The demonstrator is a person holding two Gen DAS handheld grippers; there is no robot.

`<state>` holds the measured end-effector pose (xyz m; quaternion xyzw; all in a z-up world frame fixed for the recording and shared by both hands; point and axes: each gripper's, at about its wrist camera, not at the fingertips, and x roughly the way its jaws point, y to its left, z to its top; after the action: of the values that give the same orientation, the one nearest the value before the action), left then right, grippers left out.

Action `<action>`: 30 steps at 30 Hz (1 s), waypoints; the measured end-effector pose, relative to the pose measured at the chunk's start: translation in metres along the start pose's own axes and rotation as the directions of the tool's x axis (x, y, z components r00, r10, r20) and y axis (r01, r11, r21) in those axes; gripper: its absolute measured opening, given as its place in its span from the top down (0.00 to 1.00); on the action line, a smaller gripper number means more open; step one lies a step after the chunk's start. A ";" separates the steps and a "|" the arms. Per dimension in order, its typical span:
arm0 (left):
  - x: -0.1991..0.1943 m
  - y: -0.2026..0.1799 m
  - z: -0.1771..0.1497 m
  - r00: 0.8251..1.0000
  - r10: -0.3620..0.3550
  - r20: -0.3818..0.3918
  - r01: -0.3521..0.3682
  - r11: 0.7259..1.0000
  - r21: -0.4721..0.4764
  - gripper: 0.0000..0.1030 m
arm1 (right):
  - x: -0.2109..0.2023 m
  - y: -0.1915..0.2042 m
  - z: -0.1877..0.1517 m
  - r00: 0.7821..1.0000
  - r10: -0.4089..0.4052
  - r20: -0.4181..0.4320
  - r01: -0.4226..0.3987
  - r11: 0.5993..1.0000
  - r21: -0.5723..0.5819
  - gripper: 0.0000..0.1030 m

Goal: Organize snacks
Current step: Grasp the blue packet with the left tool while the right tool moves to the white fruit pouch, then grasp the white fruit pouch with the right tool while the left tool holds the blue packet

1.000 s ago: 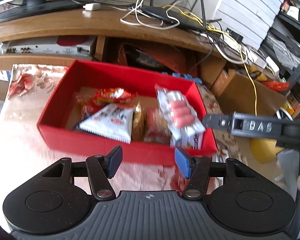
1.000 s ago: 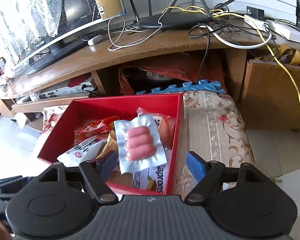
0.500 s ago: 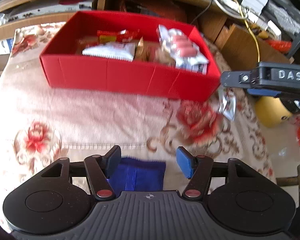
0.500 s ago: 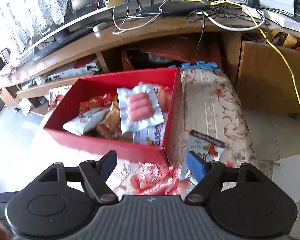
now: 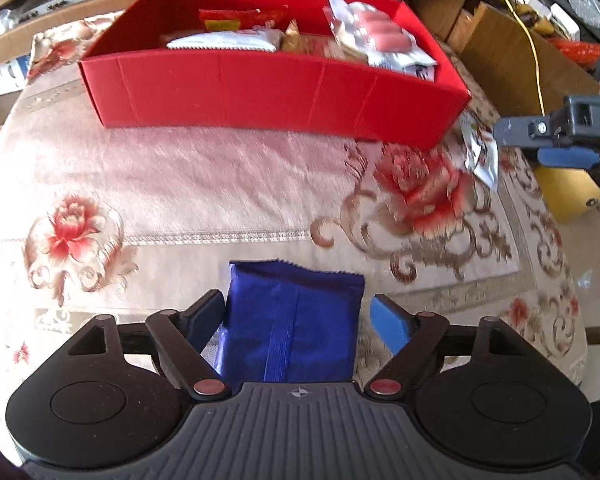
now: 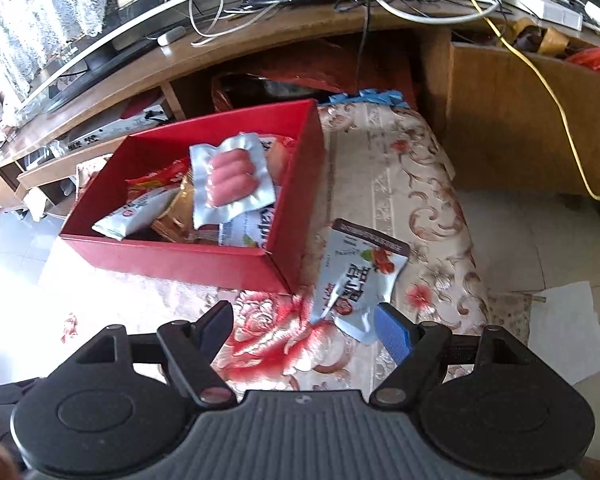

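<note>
A red box [image 5: 260, 92] holding several snack packs, with a sausage pack [image 5: 376, 36] on top, sits on the floral cloth; it also shows in the right wrist view [image 6: 172, 256]. My left gripper [image 5: 298, 316] is open, its fingers either side of a blue snack pack [image 5: 292, 324] lying on the cloth. My right gripper [image 6: 306, 326] is open, just short of a grey-white pouch [image 6: 356, 276] that lies beside the box's right corner. That pouch [image 5: 480, 152] and the right gripper's side show in the left wrist view.
The floral cloth [image 5: 200, 200] covers a low table. Behind it stands a wooden desk [image 6: 260, 40] with a monitor, router and cables. A wooden cabinet [image 6: 520, 120] is at the right, and paper [image 6: 568, 328] lies on the floor.
Both grippers pulled back from the box toward the near side. The blue pack came between my left fingers. The grey-white pouch came into view by my right gripper.
</note>
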<state>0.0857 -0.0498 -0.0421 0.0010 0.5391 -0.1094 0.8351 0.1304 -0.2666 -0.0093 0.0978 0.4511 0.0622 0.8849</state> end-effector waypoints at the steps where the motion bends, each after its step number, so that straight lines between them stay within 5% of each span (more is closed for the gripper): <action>1: 0.000 -0.002 -0.001 1.000 0.005 0.000 -0.005 1.000 0.010 0.16 | 0.001 -0.002 0.000 1.000 -0.003 -0.005 0.003 1.000 0.001 0.18; 6: -0.001 -0.004 -0.003 1.000 0.013 -0.001 -0.013 1.000 0.028 0.17 | 0.009 -0.015 0.001 0.999 -0.024 -0.032 0.025 1.000 0.015 0.17; 17: -0.005 -0.002 -0.002 0.999 -0.038 0.009 0.038 0.999 0.034 0.41 | 0.047 -0.035 0.019 0.993 -0.055 -0.103 0.060 0.997 0.045 0.14; 25: -0.003 -0.004 -0.002 0.998 -0.070 0.002 0.070 0.997 0.044 0.38 | 0.077 -0.022 0.027 0.986 -0.108 -0.126 0.103 0.994 -0.040 0.12; 27: -0.003 -0.004 -0.002 0.997 -0.074 0.001 0.073 0.996 0.049 0.37 | 0.078 -0.017 0.026 0.982 -0.138 -0.128 0.128 0.988 -0.084 0.14; 30: -0.002 -0.005 -0.002 0.997 -0.075 0.000 0.075 0.996 0.058 0.36 | 0.073 -0.016 0.019 0.977 -0.180 -0.116 0.164 0.977 -0.133 0.32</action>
<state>0.0825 -0.0541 -0.0408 0.0048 0.5346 -0.1560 0.8306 0.1890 -0.2699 -0.0590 -0.0004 0.5089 0.0192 0.8606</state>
